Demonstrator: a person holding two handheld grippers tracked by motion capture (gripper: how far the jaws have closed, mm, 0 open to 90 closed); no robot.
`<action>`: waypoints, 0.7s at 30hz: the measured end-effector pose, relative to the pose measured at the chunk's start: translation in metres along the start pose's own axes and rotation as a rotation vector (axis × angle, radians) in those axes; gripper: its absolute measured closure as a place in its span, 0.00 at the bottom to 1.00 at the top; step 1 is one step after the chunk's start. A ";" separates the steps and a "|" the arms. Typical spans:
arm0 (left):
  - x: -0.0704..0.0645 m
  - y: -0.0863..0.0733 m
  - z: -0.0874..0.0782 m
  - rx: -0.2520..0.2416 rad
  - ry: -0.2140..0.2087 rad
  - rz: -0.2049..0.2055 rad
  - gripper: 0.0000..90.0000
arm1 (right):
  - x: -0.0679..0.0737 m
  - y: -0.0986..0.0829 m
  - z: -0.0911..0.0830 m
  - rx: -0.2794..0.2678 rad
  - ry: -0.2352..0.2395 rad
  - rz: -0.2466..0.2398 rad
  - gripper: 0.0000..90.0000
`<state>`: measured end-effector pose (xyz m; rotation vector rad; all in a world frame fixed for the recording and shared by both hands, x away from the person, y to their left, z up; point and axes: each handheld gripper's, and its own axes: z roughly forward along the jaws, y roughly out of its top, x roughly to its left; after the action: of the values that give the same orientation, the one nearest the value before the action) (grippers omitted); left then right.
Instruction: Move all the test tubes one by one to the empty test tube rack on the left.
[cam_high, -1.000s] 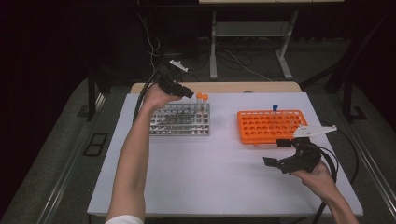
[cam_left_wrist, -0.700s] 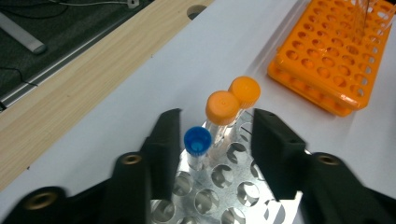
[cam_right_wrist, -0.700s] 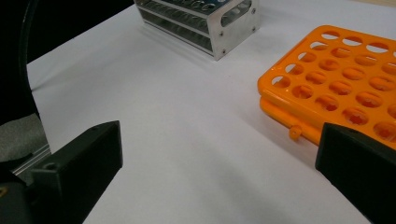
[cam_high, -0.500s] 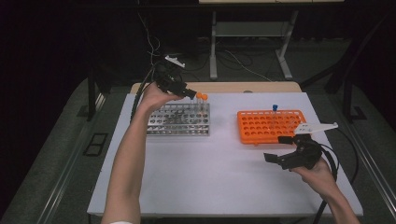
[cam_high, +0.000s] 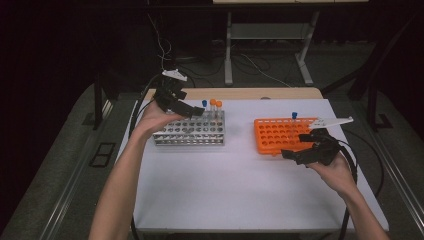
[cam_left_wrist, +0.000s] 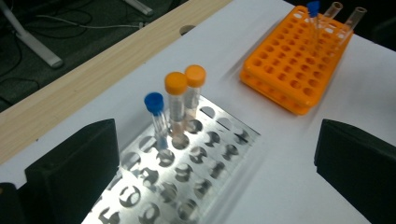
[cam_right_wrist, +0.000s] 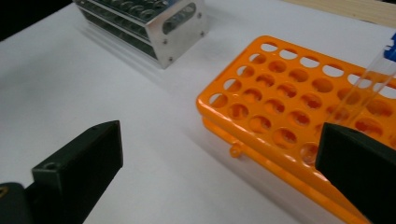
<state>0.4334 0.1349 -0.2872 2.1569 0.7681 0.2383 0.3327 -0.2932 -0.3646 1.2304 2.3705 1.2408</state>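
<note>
Rising since the earlier frame, left claw (cam_high: 192, 112) is hovering released over blue-capped tube (cam_left_wrist: 156, 116) at upper centre, light, slippery, fragile; grip below cap.

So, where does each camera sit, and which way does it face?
High view: above the person's side, looking down on the table; both forearms, left gripper, right gripper.
Left gripper view: over the metal rack, toward three capped tubes; open jaws.
Right gripper view: low, facing the orange rack; open jaws.
All share both racks.
</note>
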 end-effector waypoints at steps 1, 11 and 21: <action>-0.004 -0.003 -0.003 -0.004 0.004 0.003 0.00 | -0.002 0.001 0.002 0.006 -0.006 0.003 0.01; -0.041 -0.031 -0.030 -0.063 0.006 0.039 0.00 | -0.019 0.009 0.015 0.011 -0.056 0.021 0.07; -0.071 -0.051 -0.040 -0.084 -0.021 0.073 0.00 | -0.035 0.011 0.025 0.049 -0.135 0.046 0.28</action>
<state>0.3373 0.1427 -0.2938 2.1069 0.6564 0.2802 0.3740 -0.3011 -0.3789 1.3451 2.3008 1.0823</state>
